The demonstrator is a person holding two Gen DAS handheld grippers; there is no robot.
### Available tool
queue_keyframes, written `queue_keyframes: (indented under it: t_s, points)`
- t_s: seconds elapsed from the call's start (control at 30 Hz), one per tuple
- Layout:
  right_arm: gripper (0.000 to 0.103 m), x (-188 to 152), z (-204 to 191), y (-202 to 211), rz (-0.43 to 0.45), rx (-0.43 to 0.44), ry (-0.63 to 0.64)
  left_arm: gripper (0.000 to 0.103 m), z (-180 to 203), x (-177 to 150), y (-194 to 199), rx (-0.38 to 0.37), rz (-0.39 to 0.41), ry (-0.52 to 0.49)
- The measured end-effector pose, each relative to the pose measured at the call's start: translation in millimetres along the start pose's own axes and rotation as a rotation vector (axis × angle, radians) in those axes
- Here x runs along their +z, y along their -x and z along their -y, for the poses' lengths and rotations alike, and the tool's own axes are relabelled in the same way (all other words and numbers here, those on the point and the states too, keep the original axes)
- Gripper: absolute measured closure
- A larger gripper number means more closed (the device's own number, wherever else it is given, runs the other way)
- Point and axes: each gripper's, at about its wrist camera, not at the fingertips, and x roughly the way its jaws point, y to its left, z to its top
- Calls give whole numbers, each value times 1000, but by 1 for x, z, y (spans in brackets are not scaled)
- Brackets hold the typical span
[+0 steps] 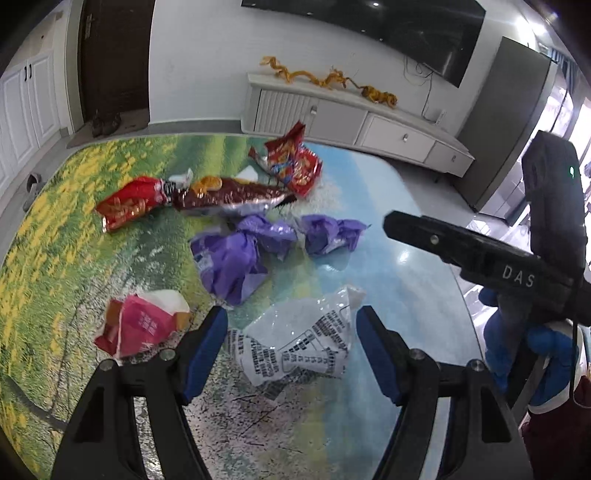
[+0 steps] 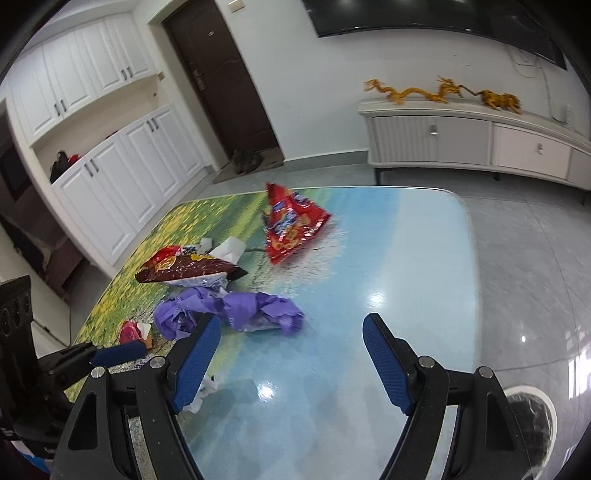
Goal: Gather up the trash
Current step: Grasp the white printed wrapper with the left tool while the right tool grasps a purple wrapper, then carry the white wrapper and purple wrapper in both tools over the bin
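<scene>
With both grippers' fingers [image 1: 373, 350] spread and empty above the counter [image 2: 388, 280], the thin clear wrapper [image 1: 295, 343] near its front edge could slide off if pushed.

1. A home living room, by all signs.
2. Large black flat television screen [image 1: 380, 26] mounted on a plain white wall, cables hanging below one corner.
3. Long low white media cabinet with slatted door and metal-knobbed drawers [image 2: 480, 144] under it, carrying a golden-yellow dragon ornament [image 2: 413, 92].
4. Dark brown panelled entrance door [image 2: 221, 74], with pairs of shoes [image 2: 245, 160] left on a grey doormat at its foot.
5. Tall white panelled built-in cupboards [image 2: 122, 166] beside the door, with an open niche holding dark bags.
6. Glossy grey tiled floor [image 2: 524, 258].
7. Low bench with a printed meadow-and-sky top [image 2: 406, 258], strewn with snack wrappers.
</scene>
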Motion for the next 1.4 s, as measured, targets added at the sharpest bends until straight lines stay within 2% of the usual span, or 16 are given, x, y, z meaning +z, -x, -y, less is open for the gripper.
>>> queue_keyframes:
  t_s: [0.2, 0.33, 0.37, 0.43, 0.57, 0.9, 1.03, 1.4]
  points:
    - [25, 7, -12, -37, -46, 38, 43, 32, -4, -1, -7, -10, -2, 23]
    - [25, 7, -16, -53, -72, 33, 60, 32, -4, -1, -9, -15, 3, 13]
    - [27, 7, -16, -56, -80, 31, 62, 32, -3, -1, -10, -18, 2, 9]
    - [38, 5, -16, -61, -94, 29, 73, 32, -2, -2, -11, -22, 2, 8]
    - [47, 1, -17, -61, -85, 26, 92, 32, -1, -4, -13, -35, 3, 12]
    - [50, -13, -5, -39, -63, 10, 32, 37, 11, -16, -9, -64, 2, -18]
    - [50, -16, -5, -20, -42, -1, 13, 45, 18, -21, -5, -68, 2, -39]
    - [50, -25, -15, 34, 29, -33, 2, 50, 20, -38, 27, -75, 40, -31]
